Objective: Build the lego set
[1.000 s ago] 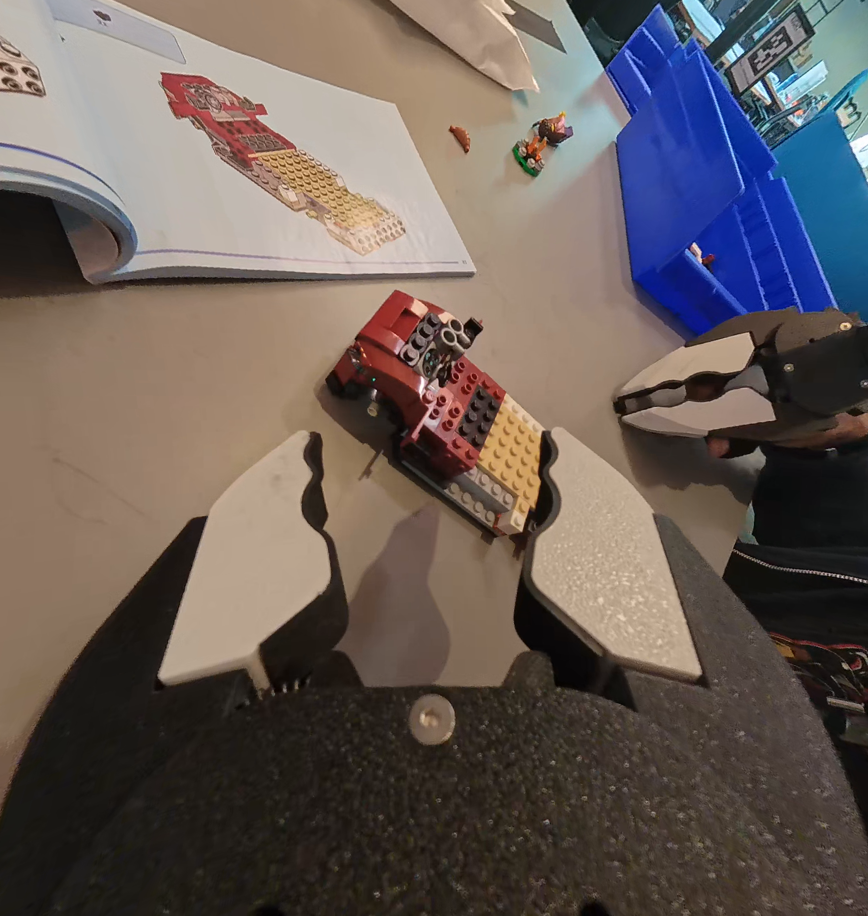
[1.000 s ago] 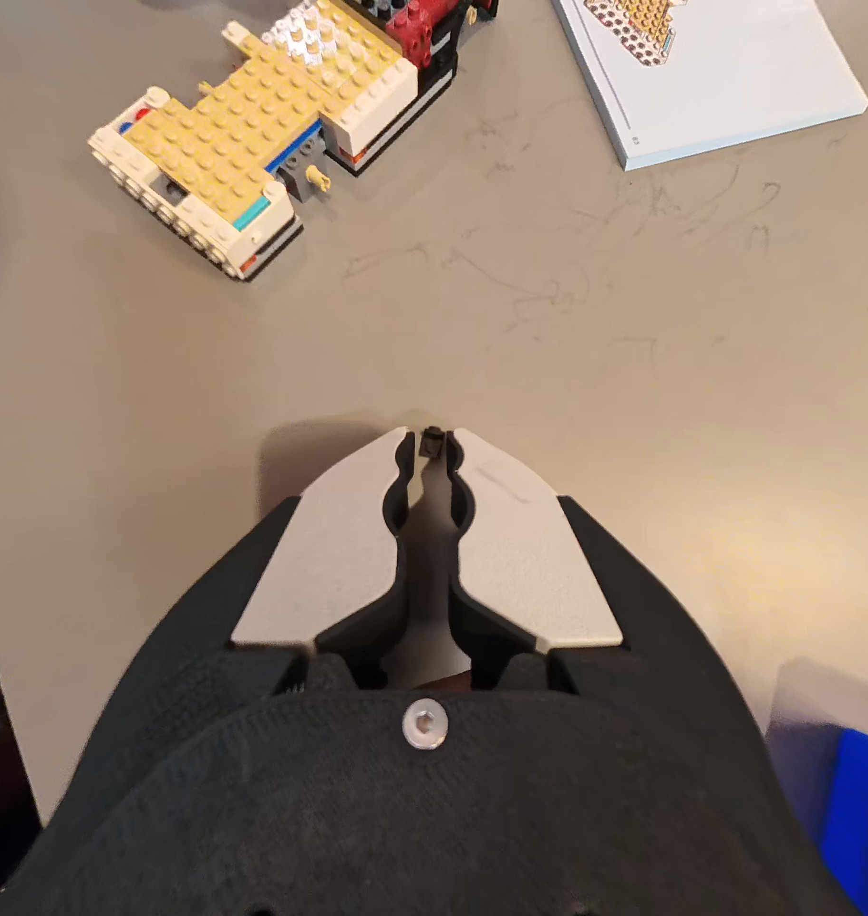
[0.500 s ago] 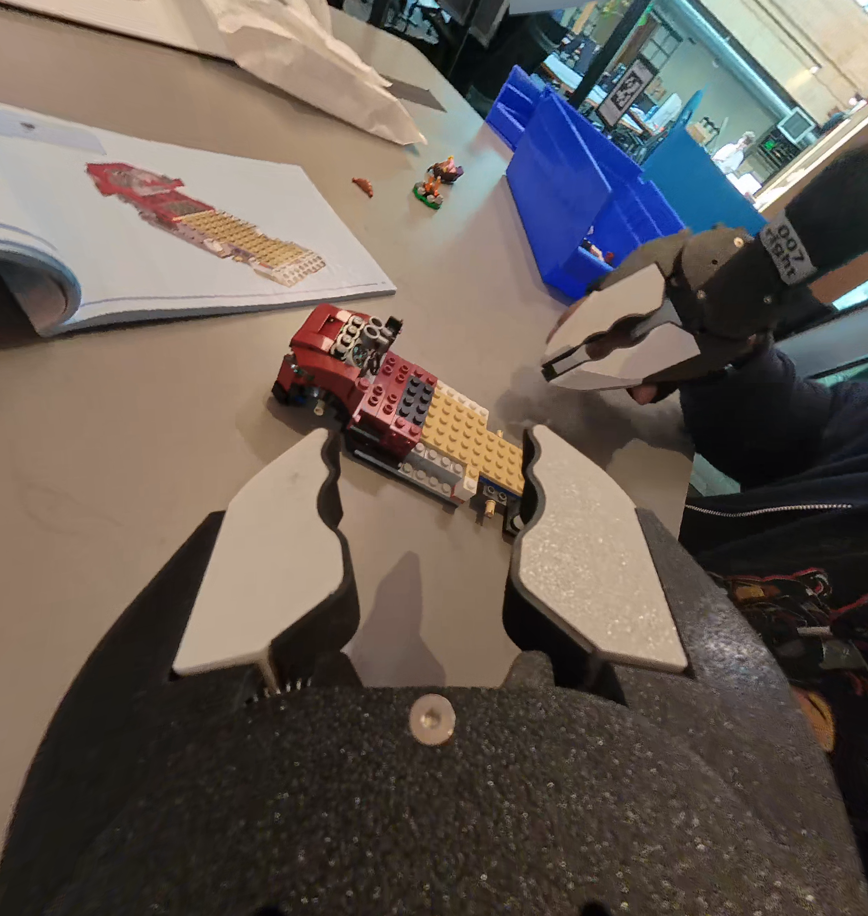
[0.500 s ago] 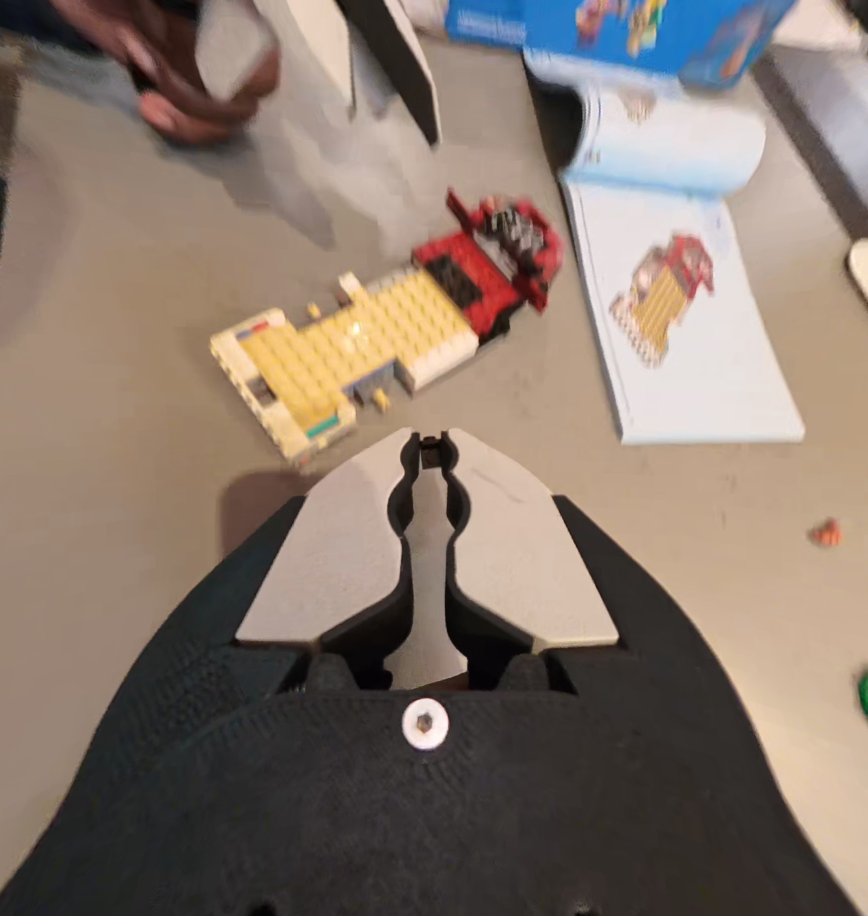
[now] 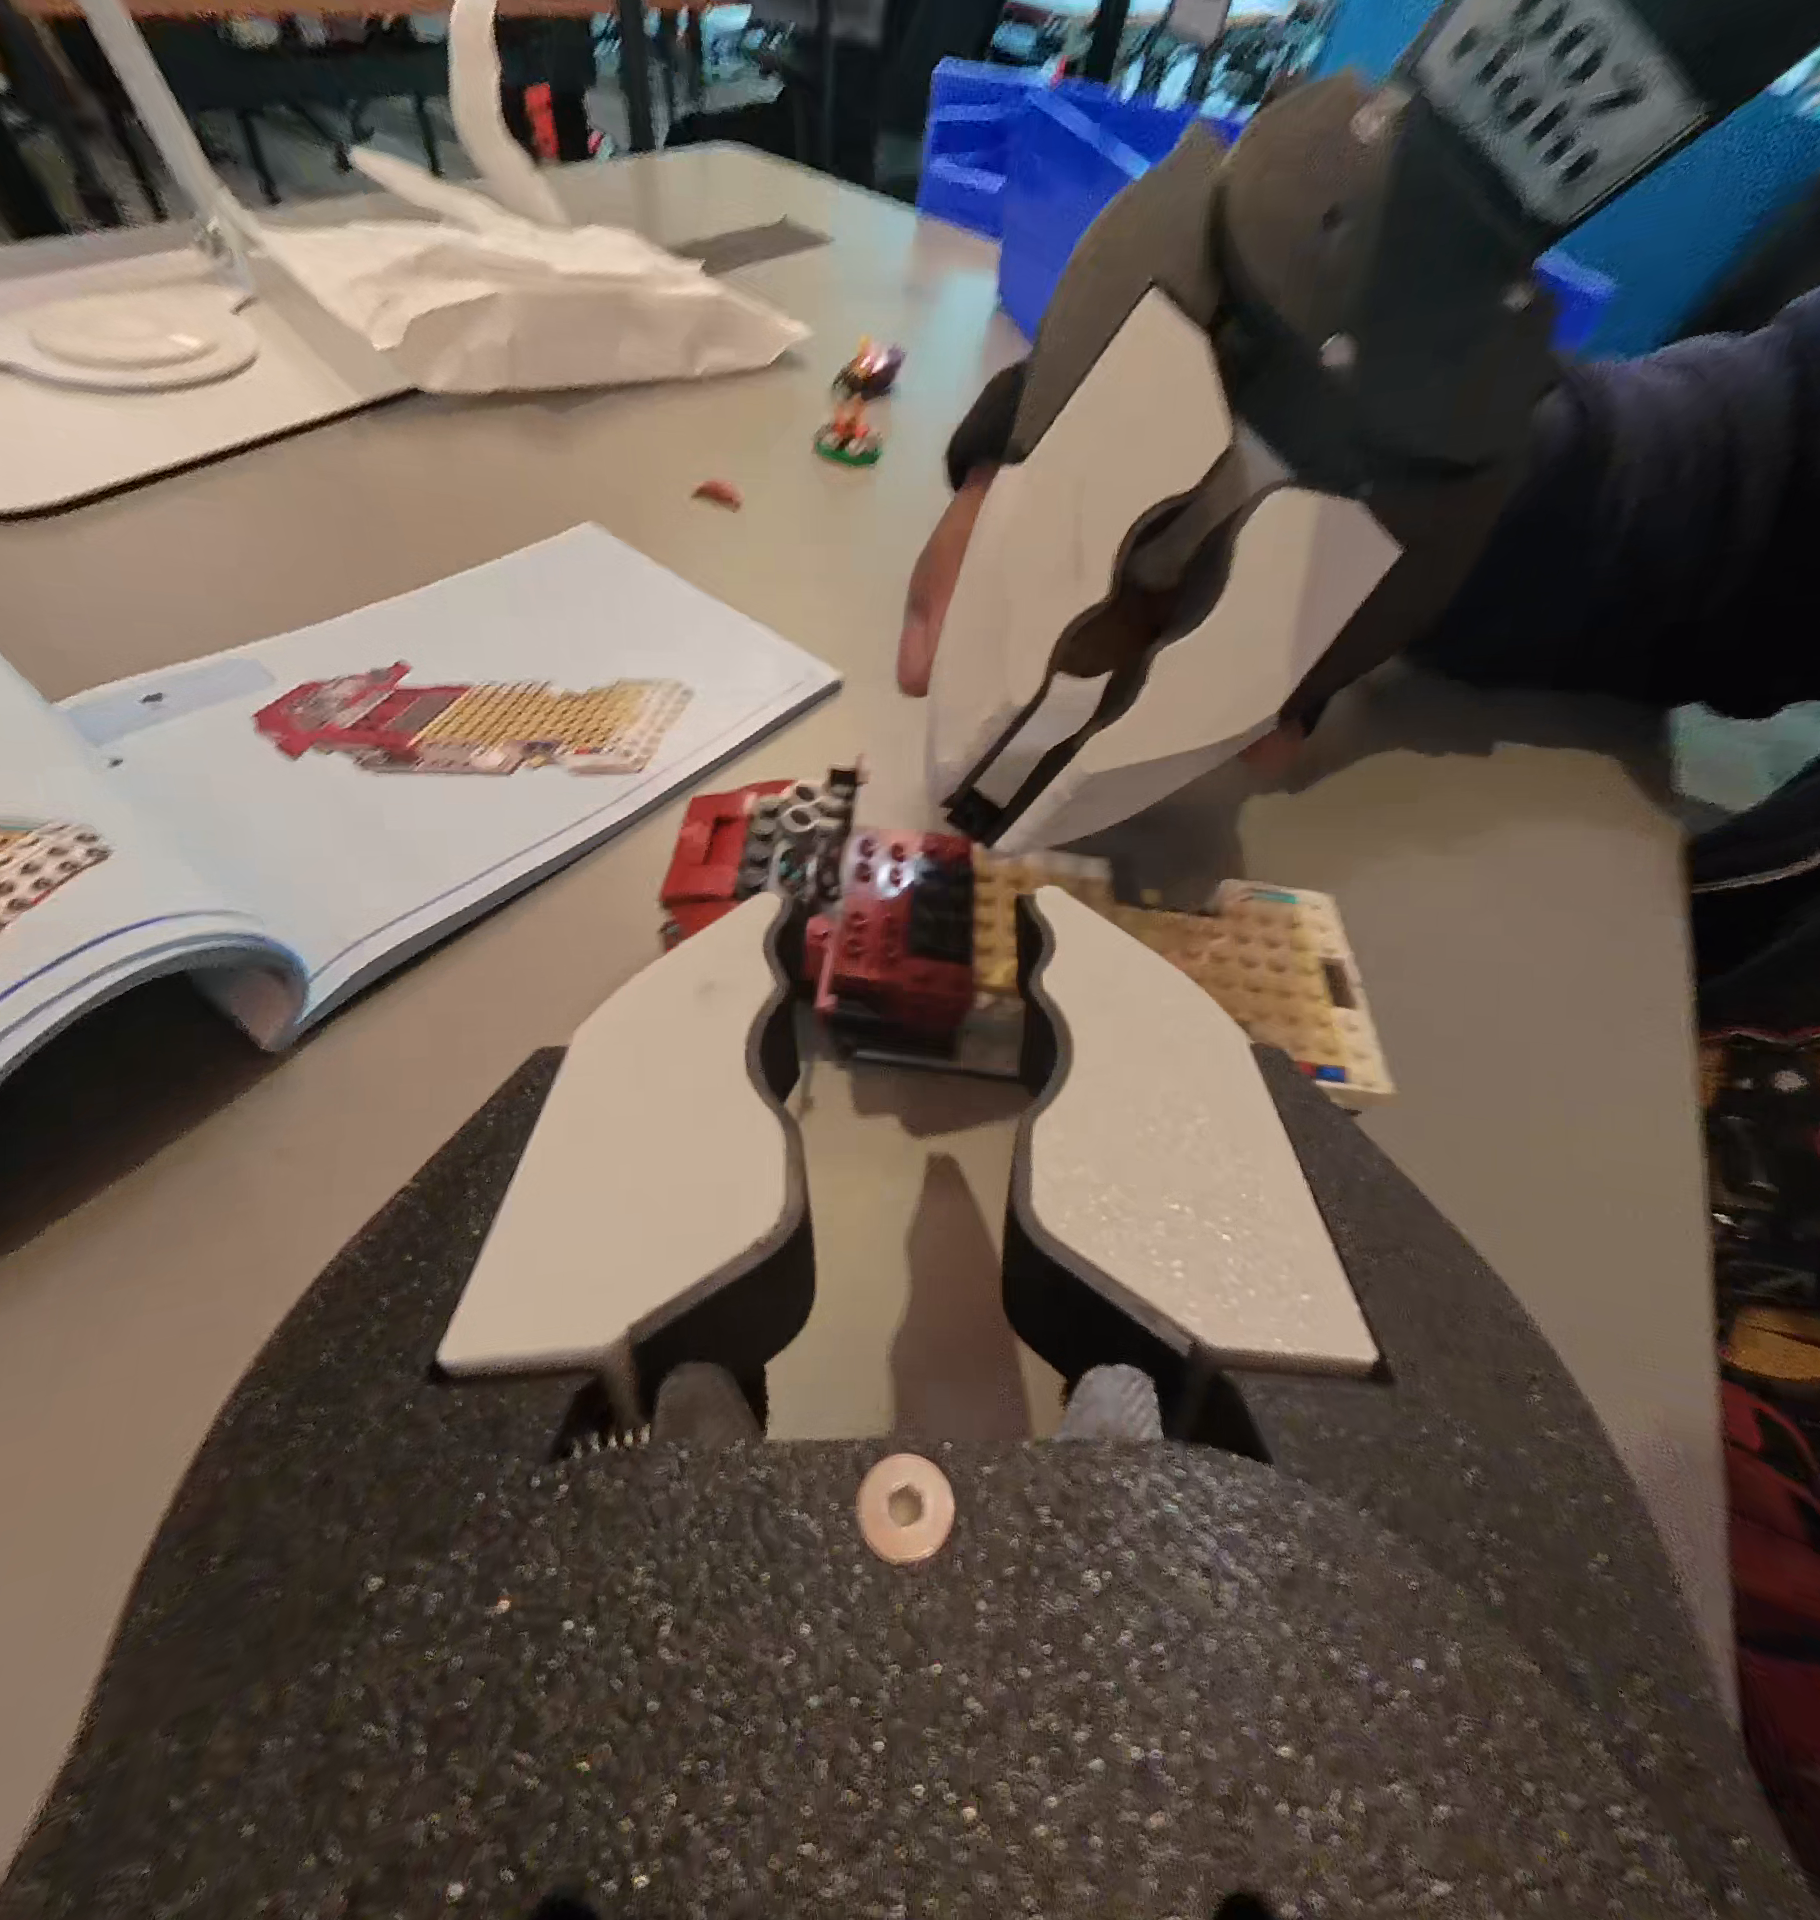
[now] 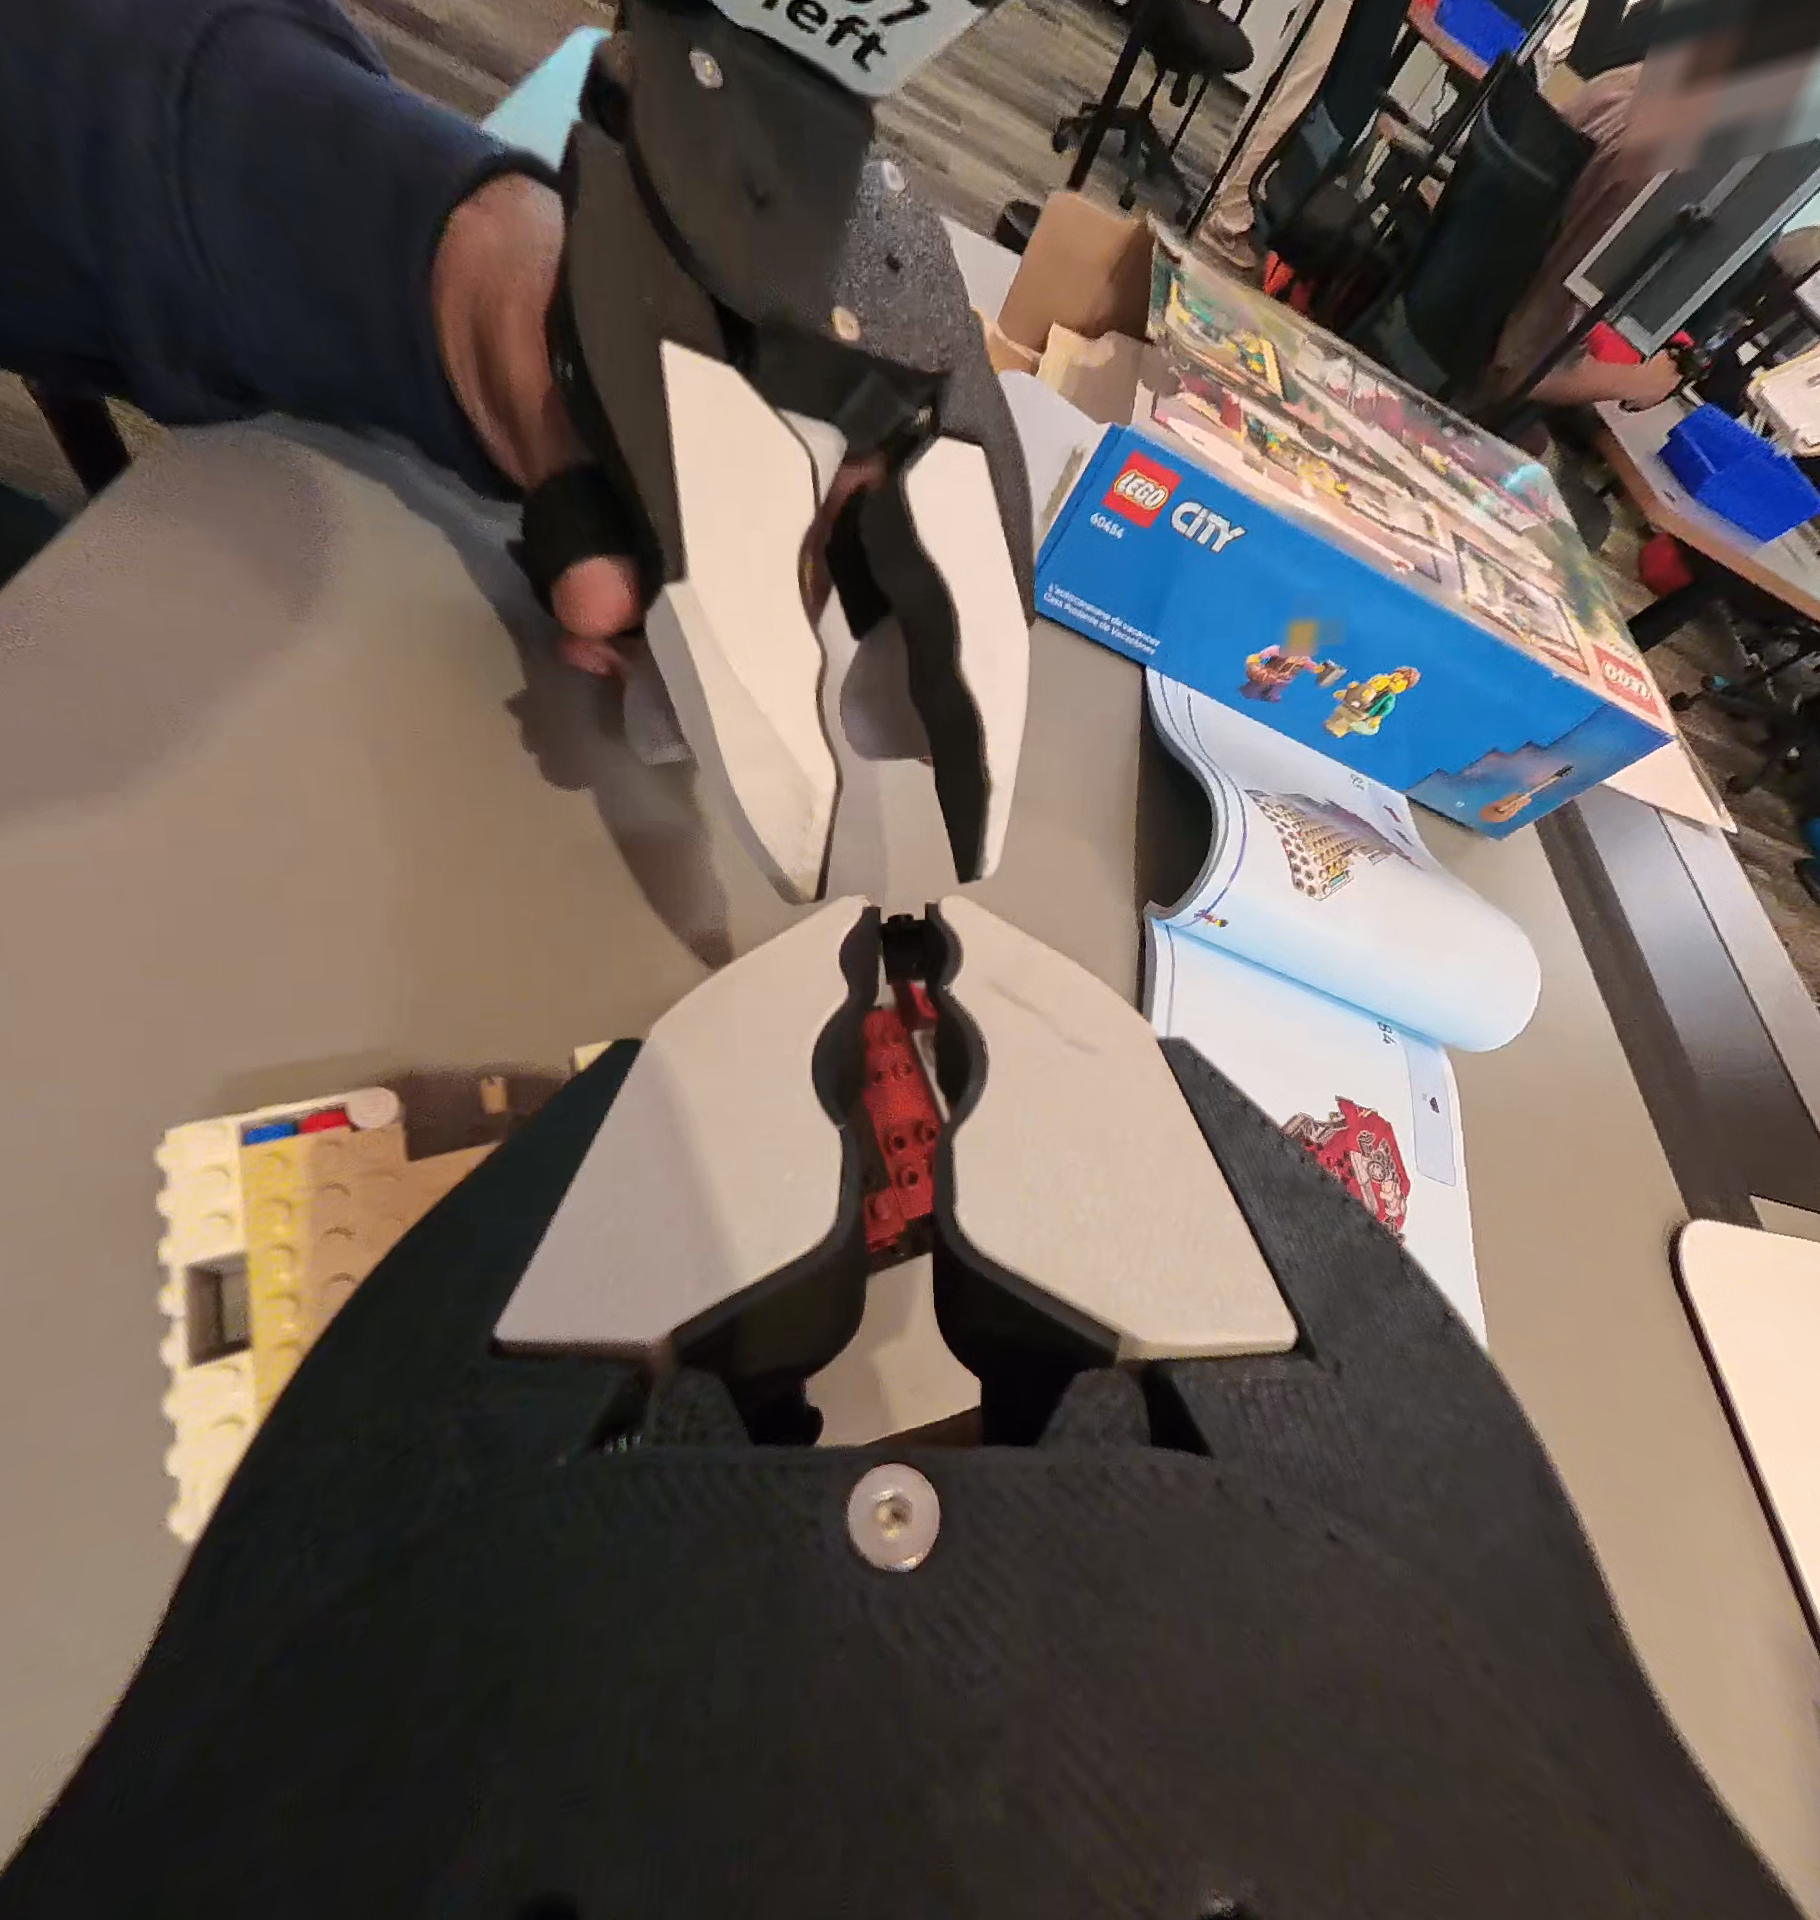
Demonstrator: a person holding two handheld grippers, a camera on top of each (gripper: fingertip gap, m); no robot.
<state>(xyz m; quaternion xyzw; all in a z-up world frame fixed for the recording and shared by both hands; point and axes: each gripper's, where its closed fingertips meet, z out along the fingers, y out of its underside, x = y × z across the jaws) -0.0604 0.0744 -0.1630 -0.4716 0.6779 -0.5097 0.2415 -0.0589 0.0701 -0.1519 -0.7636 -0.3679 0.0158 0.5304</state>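
A brick model with a dark red cab and a tan studded deck lies on the grey table. My left gripper is low over it, jaws partly closed, with the red cab between its fingers. A strip of tan studs shows between the right pad and the cab, so I count it as open. My right gripper is shut on a small black piece and holds it just above the cab, tip to tip with the left gripper. It also shows in the left wrist view. Red bricks show under its fingers.
An open instruction booklet lies left of the model. A blue toy box sits behind it. A white paper bag, two small figures, a brown piece and blue bins are farther back. The grippers are tip to tip, or close to it.
My left gripper has moved in over the model and narrowed its jaws around the cab. My right gripper has swung from the bare table to just above the cab, still holding the black piece.
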